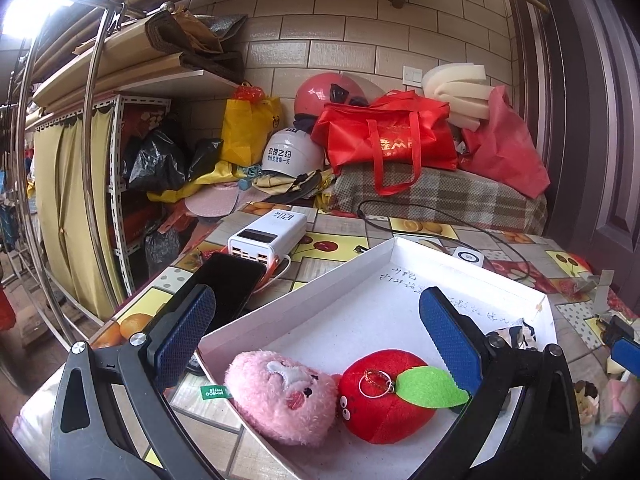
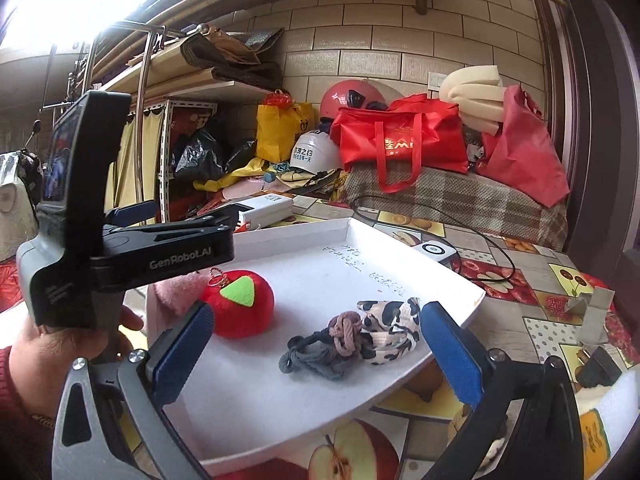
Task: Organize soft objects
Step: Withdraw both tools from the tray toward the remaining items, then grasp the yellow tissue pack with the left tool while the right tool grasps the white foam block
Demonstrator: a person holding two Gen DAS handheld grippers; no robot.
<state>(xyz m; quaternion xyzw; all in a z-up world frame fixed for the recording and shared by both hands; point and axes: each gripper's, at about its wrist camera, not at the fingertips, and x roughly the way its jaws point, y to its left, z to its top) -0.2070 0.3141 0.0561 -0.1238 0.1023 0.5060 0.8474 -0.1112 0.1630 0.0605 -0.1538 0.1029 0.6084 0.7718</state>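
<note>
Your white tray (image 1: 304,304) is the landmark here: a shallow box with low walls, sitting on the fruit-print tablecloth (image 2: 532,280). Its far half is bare apart from handwriting on the floor, too scrawled to read.

Your left gripper (image 1: 320,332) hangs over the tray's near end with its jaws spread wide and nothing between the pads. Below it, inside the tray's near wall, the pink plush (image 1: 280,396) and the red apple plush (image 1: 384,396) lie side by side, touching. The apple's green leaf (image 1: 428,388) points away from the pink plush, with a metal key ring (image 1: 374,382) beside it. A green tag sticks out from the pink plush; its print is too small to read.

Your right gripper (image 2: 316,344) is also released, jaws wide, straddling the hair ties (image 2: 316,348) and the cow-print scrunchie (image 2: 392,336) near the tray's right edge without touching them. The bundle's long axis runs across the tray.

Beyond the tray's far left corner stand a white power bank (image 1: 268,236) and a black phone (image 1: 228,284). The left gripper's body reads "GenRobot.AI". Behind the tray, a white helmet (image 1: 292,156) carries Chinese characters, and a red bag (image 1: 388,136) has gold lettering.
</note>
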